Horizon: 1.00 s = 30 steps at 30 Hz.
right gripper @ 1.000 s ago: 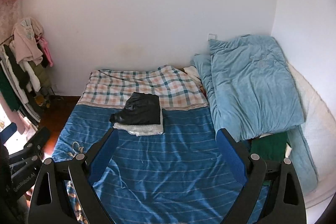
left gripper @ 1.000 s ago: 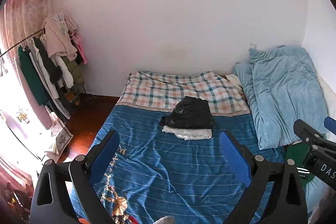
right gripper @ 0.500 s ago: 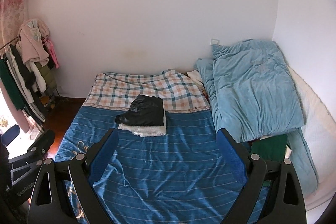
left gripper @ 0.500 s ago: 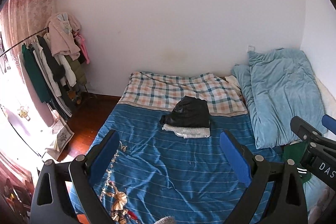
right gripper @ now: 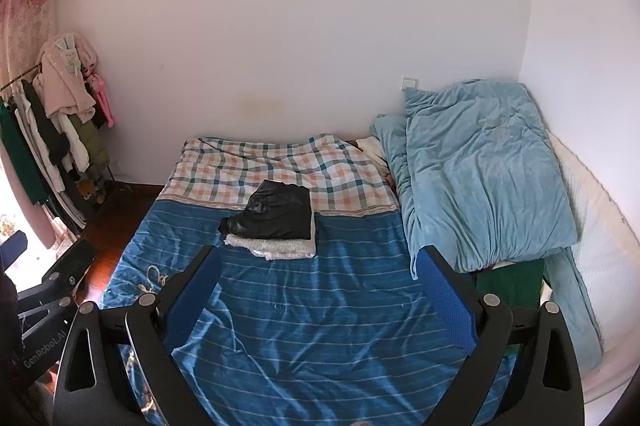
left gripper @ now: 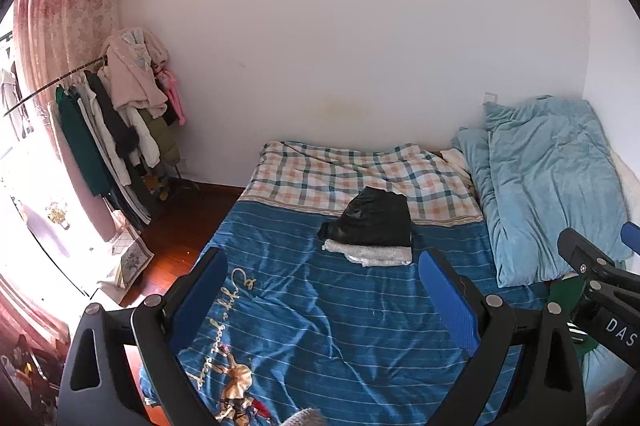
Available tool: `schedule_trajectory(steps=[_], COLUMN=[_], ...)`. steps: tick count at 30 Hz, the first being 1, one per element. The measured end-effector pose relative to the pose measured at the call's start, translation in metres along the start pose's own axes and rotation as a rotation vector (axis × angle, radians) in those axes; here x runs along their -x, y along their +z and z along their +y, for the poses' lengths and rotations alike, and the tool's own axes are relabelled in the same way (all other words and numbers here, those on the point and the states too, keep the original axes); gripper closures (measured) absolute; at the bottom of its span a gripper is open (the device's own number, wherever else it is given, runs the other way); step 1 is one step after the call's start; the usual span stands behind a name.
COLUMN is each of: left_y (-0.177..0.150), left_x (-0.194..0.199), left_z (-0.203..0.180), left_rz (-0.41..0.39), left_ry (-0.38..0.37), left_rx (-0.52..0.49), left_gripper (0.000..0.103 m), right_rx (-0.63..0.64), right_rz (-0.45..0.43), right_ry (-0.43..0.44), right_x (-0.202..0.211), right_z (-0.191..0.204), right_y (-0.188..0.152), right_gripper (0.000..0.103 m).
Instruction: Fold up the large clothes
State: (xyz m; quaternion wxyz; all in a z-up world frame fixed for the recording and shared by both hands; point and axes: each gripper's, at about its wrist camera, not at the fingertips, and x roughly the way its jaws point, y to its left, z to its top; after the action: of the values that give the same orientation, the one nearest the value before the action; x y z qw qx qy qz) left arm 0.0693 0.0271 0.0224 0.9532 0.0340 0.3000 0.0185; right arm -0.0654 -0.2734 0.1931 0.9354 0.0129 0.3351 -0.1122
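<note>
Blue pads frame the lower part of both my views, and both sets of my fingers stand wide apart with nothing between them. My left gripper [left gripper: 322, 300] hangs over the blue striped bedsheet [left gripper: 360, 326], and my right gripper [right gripper: 318, 296] does the same in its own view. The folded black garment [left gripper: 374, 220] sits on a folded pale grey-white garment [left gripper: 370, 255], the two stacked just above centre in the left view, beyond my fingertips and between their lines, apart from both pads. In the right view the same black piece [right gripper: 276, 214] lies left of centre, closer to my left finger [right gripper: 192, 296], touching neither. A checked blanket [right gripper: 280, 166] lies behind the stack. At the right edge a light blue quilt [right gripper: 480, 170] is heaped, with a green garment [right gripper: 508, 284] showing under it, just past my right finger [right gripper: 444, 296]. A clothes rack [left gripper: 108, 122] stands at the left.
</note>
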Motion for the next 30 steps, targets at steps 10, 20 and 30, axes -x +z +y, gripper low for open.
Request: schedule_trajectory(steps=[10,20,30], left_y=[0.006,0.010,0.011], left_x=[0.002,0.001,0.002], left_z=[0.002,0.002,0.003], left_rz=[-0.017,-0.013,-0.008], left_ry=[0.009,0.007,0.012], left_rx=[0.018,0.029,0.030], left_gripper=[0.002,0.002,0.002], right_rx=[-0.004,-0.002,0.004], right_rz=[-0.008,-0.005,-0.008], right_ry=[0.005,0.019,0.019], right_x=[-0.005,-0.010,-0.012], right_z=[-0.006,-0.004,-0.004], right_y=[0.004,0.006,0.006], right_gripper=[0.003,0.003,0.002])
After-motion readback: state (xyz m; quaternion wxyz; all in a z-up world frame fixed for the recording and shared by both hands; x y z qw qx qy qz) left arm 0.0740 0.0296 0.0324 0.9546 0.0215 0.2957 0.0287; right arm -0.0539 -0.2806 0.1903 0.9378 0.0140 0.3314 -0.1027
